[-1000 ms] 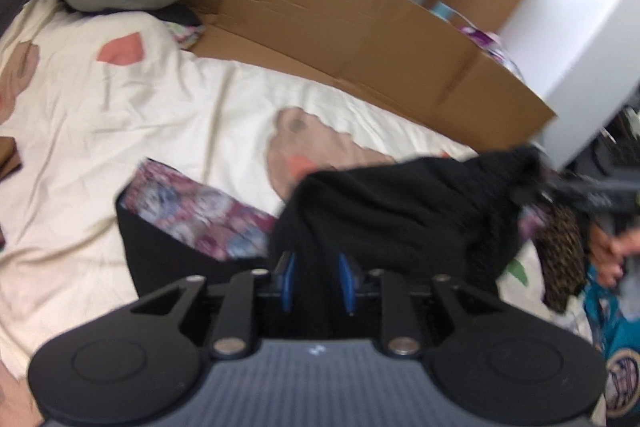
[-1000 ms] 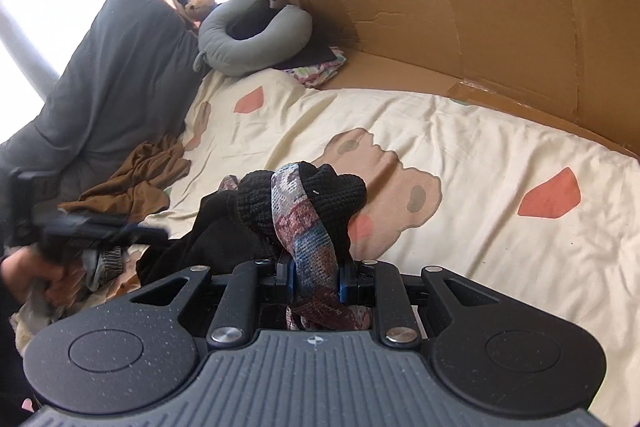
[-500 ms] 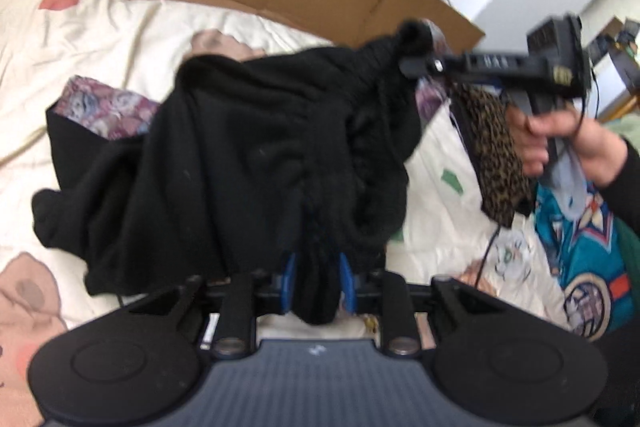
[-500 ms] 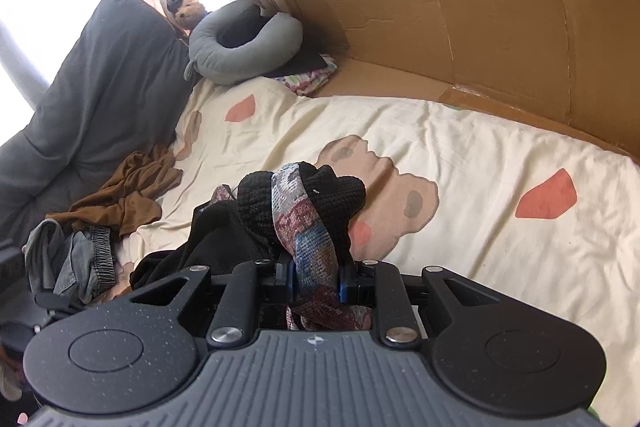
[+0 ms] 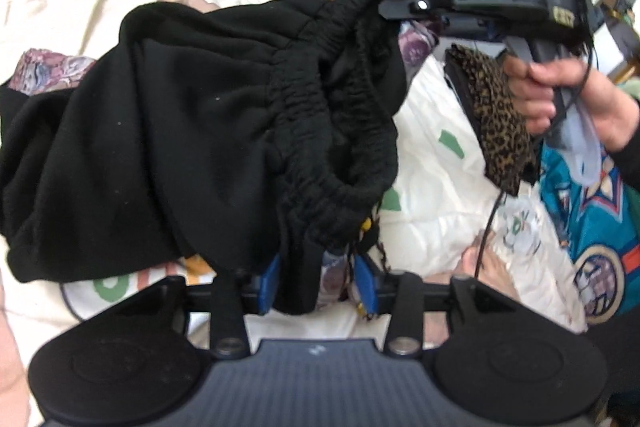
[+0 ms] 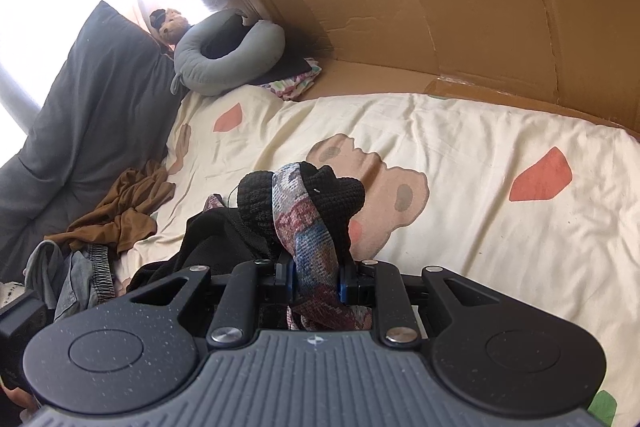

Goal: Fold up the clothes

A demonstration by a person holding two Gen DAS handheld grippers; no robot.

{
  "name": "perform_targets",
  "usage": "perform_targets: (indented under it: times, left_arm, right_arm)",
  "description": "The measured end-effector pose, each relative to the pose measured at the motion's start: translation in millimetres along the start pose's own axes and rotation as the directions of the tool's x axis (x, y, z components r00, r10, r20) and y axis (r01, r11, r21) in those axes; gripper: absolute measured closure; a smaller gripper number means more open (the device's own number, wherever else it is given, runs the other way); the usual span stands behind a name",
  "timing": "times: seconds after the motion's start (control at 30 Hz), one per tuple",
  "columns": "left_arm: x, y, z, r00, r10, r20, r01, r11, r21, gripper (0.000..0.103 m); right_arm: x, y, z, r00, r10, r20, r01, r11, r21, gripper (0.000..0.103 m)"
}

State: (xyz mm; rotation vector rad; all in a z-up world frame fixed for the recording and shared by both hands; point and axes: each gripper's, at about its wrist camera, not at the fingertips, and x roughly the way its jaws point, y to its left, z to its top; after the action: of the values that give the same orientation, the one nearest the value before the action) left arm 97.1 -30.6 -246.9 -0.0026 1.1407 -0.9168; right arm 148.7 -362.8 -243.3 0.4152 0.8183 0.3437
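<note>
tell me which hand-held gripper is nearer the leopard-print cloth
Right. In the left wrist view the right hand-held gripper is just above the leopard-print cloth, which hangs beside the hand holding it. The left hand-held gripper is lower, across the black garment.

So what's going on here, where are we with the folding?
A person holds the black garment up over the bed, stretched between the two tools. The left hand-held gripper is clamped on its elastic waistband, and the right hand-held gripper is shut on the other end, which includes a floral-patterned strip. No fold is made yet. A brown garment lies crumpled beside it.
</note>
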Motion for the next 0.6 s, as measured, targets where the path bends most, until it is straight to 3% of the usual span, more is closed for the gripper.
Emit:
perform_targets:
  times: [0.17,0.27,0.3,0.6]
  left_arm:
    - [12,3,-1,1.000,-0.012,0.012,0.012,1.000,-0.023,0.063]
    - [15,3,1,1.000,-0.020,0.016,0.020,0.999,-0.033,0.084]
    - [15,2,2,1.000,-0.024,0.016,0.024,0.999,-0.031,0.087]
    - [-42,11,28,0.997,0.057,0.051,-0.057,0.998,0.015,0.090]
  right_arm:
    - [1,-3,-1,1.000,0.001,0.001,-0.001,1.000,0.011,0.084]
    - [2,-3,-1,1.000,0.000,0.001,0.000,1.000,0.010,0.084]
    - [2,-3,0,1.000,0.000,0.001,0.000,1.000,0.008,0.084]
    - [-1,-9,5,1.000,-0.017,0.004,0.017,1.000,-0.009,0.083]
